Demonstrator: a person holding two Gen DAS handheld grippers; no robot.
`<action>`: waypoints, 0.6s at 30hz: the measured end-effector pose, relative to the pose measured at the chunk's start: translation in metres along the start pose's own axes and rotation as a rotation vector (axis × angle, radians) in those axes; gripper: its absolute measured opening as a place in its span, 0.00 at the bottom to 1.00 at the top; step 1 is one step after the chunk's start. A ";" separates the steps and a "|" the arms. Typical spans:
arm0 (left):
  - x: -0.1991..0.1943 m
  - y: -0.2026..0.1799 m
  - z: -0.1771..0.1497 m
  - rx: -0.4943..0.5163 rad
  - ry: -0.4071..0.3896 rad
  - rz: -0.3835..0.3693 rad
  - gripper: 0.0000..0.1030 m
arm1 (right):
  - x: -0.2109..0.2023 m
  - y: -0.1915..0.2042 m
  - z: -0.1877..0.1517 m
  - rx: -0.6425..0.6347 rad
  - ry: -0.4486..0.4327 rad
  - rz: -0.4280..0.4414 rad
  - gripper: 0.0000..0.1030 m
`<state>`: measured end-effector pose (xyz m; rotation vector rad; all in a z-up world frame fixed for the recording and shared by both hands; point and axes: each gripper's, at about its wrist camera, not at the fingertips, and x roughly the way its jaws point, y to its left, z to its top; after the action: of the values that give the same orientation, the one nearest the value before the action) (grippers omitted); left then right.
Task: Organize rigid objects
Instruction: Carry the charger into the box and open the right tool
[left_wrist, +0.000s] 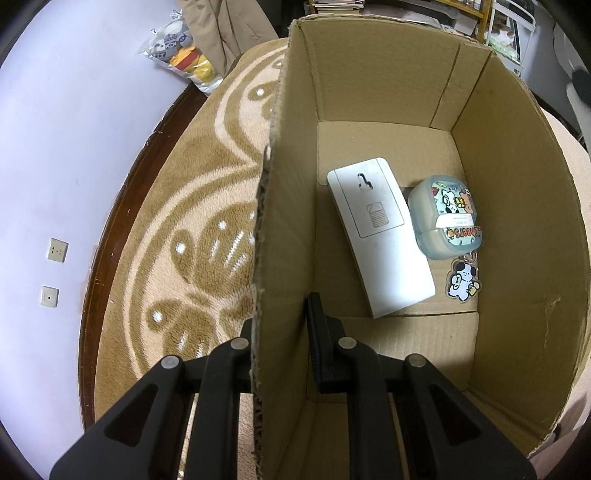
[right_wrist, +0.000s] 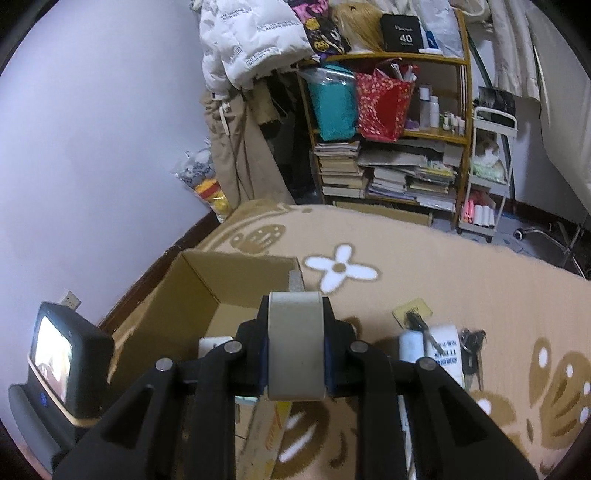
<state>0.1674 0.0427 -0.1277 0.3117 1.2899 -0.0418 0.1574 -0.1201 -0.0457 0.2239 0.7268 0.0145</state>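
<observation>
- the roll of tape (right_wrist: 295, 345) sat pinched between the right tongs (right_wrist: 295, 332), raised just beside the cardboard box (right_wrist: 192, 295).
- the left tongs (left_wrist: 280, 332) straddled the cardboard box's left wall (left_wrist: 284, 221), one finger inside, one outside; i could not tell whether they pressed it.
- inside the box lay a white flat device (left_wrist: 384, 240), touching a small sticker-covered case (left_wrist: 447, 218) with a keychain charm (left_wrist: 461, 280).
- the box stood on a tan patterned carpet (left_wrist: 192, 221); keys (right_wrist: 471, 354) lay well to the box's right.
</observation>
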 end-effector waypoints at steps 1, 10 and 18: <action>0.000 0.000 0.000 0.000 0.000 0.000 0.14 | 0.001 0.003 0.003 0.000 -0.005 0.007 0.23; 0.000 -0.001 0.000 0.004 -0.001 0.002 0.14 | 0.010 0.018 0.007 -0.016 -0.020 0.071 0.23; 0.000 -0.002 0.000 0.005 -0.001 0.003 0.14 | 0.029 0.024 0.002 -0.019 0.014 0.096 0.23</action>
<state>0.1669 0.0412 -0.1283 0.3183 1.2886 -0.0425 0.1817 -0.0947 -0.0587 0.2408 0.7295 0.1141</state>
